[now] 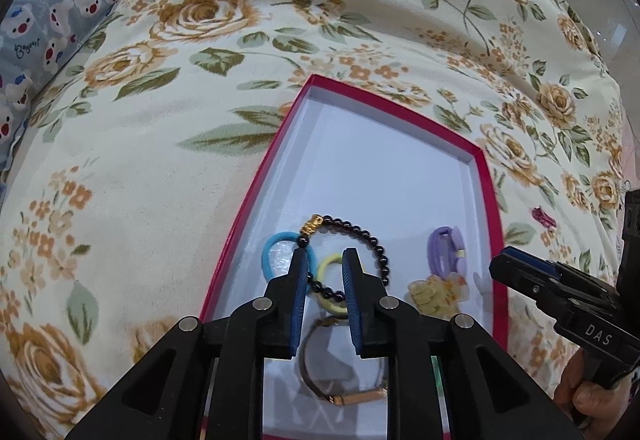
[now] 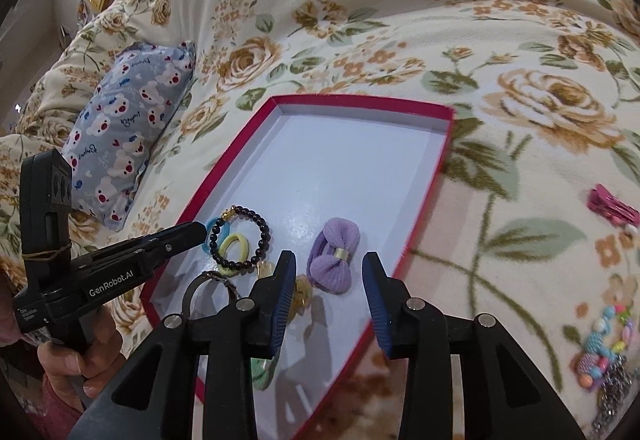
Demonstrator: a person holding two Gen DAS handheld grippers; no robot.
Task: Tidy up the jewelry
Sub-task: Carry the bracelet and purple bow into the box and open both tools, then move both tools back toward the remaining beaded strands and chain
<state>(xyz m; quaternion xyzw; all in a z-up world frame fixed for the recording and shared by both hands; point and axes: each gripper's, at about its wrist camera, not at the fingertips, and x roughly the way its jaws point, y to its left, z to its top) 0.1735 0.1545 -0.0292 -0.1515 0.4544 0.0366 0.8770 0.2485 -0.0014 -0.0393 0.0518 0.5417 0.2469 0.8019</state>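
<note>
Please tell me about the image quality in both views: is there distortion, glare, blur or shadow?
Left wrist view: strong fisheye bending, so the red box rim curves; dark vignette at the corners; the floral blanket is sharp. Right wrist view: same bending; soft glare on the box floor; gripper shadows fall near the purple bow; the beads at the right edge look blurred.

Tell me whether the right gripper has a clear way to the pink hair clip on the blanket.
Probably yes: the right gripper is open and empty, and the pink hair clip lies alone on the blanket, outside the red box.
</note>
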